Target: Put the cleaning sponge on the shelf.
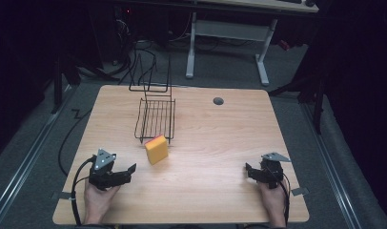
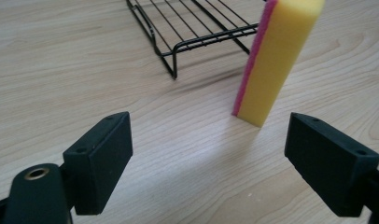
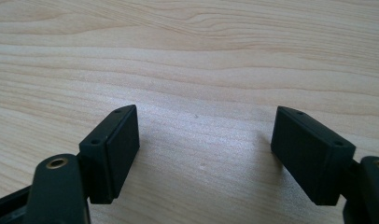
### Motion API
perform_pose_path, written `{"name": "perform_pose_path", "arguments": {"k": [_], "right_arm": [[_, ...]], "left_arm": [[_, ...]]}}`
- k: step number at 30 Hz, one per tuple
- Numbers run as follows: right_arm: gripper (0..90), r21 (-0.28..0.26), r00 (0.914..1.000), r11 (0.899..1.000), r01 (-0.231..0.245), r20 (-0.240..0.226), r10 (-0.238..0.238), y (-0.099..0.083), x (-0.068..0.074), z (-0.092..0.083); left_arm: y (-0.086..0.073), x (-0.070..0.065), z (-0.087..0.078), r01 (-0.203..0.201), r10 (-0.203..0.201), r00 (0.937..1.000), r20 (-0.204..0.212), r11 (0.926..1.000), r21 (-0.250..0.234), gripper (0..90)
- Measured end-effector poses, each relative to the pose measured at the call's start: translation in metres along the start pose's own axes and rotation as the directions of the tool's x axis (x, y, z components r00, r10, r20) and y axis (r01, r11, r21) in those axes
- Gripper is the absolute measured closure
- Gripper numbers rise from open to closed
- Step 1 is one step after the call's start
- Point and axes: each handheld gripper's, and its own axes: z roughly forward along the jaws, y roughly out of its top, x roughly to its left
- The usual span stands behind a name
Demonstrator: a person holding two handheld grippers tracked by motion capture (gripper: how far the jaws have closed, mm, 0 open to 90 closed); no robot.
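The sponge (image 1: pixel 156 149) stands on its thin edge just ahead and right of the wide-open, empty left gripper (image 1: pixel 132 168), probably nearer than the open, empty right gripper (image 1: pixel 247 169).

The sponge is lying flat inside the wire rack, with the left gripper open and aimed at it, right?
Not quite. The sponge stands on edge on the table, just in front of the wire rack, not inside it. The left gripper view shows it upright on the wood. The left gripper is indeed open and aimed at it.
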Motion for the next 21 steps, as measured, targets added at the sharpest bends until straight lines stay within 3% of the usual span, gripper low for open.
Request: {"name": "perform_pose_path", "arguments": {"k": [21], "right_arm": [[23.7,0.000,1.0000,1.000,0.001,-0.001,-0.001,0.000,0.000,0.000]], "left_arm": [[0.019,-0.021,0.016,-0.050,0.049,0.9970,0.060,0.9987,0.010,15.8]]}}
